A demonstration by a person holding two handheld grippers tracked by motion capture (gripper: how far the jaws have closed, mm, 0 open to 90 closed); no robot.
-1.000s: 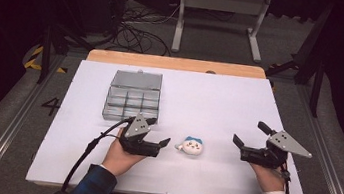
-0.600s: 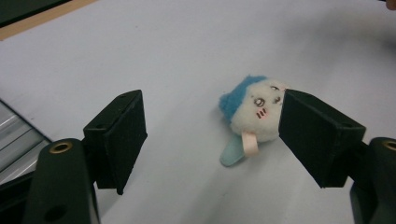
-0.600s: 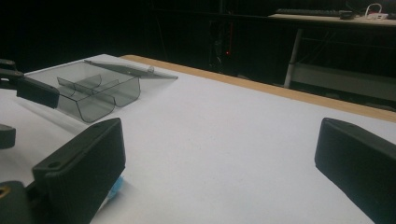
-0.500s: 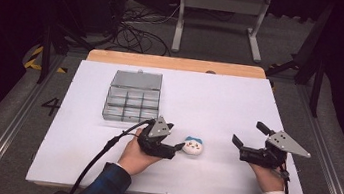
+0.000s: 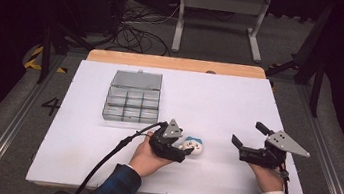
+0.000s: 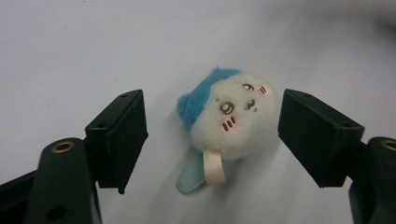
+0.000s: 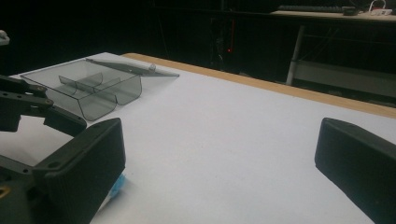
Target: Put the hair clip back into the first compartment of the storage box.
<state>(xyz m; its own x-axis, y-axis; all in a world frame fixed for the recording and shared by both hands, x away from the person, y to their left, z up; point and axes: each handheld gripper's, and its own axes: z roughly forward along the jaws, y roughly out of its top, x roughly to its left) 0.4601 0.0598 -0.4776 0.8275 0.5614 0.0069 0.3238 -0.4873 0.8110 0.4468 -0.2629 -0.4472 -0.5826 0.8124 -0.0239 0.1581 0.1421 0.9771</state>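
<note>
A small white plush toy with a blue cap lies on the white table sheet, near its front. In the left gripper view the toy lies face up with a pale strap and a light blue tag. My left gripper stands open around it. The jaws have just been opening a little, with the toy between them, and a gap shows between each pad and the toy. My right gripper rests open at the right with nothing between its jaws.
A clear grey compartment box stands open at the back left of the sheet, its lid laid flat behind it. A wooden table edge runs along the far side. The left gripper's cable trails toward the front edge.
My left gripper has moved right and slightly down across the sheet until its jaws stand on either side of the plush toy. The right gripper and the toy have stayed where they were.
</note>
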